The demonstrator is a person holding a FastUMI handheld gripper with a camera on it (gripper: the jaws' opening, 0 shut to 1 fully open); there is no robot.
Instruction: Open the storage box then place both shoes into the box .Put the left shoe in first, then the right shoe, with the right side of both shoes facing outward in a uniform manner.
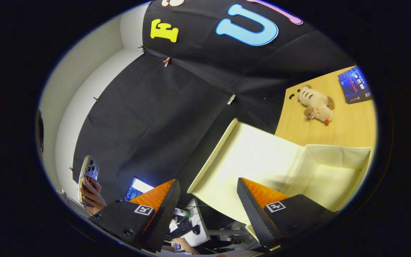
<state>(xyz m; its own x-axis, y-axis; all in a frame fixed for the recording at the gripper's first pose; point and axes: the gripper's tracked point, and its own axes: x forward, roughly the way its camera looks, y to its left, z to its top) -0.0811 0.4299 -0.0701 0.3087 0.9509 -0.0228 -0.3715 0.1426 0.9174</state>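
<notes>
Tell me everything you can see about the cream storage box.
The storage box is cream-coloured and looks like soft fabric over stiff panels. It is open: its lid or flap is swung out flat toward the black cloth wall, and what shows of the inside holds nothing. It sits on the wooden table, seen tilted. The gripper is open, with one finger in front of the flap; contact cannot be told.

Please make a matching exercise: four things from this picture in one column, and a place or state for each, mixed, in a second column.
1. plush toy
2. storage box lid
3. phone
4. gripper

a. open, holding nothing
b. held in a hand
c. lying on the wooden table
d. swung open, just ahead of the fingers

Pairs: 1-c, 2-d, 3-b, 4-a
</notes>
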